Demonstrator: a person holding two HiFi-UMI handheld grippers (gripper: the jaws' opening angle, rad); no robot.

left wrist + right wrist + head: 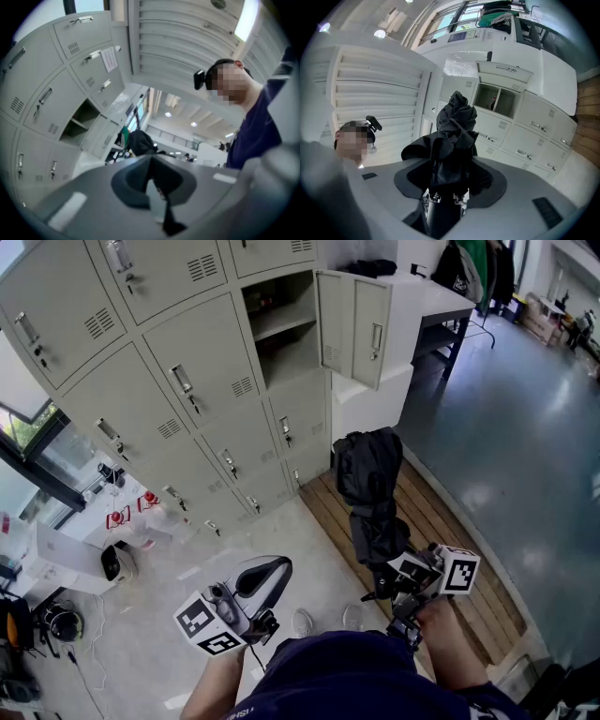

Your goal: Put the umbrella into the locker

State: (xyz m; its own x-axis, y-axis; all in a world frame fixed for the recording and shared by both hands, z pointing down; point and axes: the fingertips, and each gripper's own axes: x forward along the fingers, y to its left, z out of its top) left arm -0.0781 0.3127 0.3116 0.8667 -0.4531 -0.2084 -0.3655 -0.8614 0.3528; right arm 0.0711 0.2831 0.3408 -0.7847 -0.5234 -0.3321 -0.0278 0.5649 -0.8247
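Head view is showing you carrying the umbrella [370, 488], centre frame, with your right gripper [389, 570] clamping its lower end, jaws fairly wide, well short of the open locker [284, 326] at upper centre. Your left gripper [265, 579], lower left, is hanging closed and empty. Next you are probably needing to raise the umbrella and feed it far end first into that compartment.

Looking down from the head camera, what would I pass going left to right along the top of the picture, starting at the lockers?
closed locker doors → open locker with a shelf → swung-open door → white table → dark clothes hanging at the back
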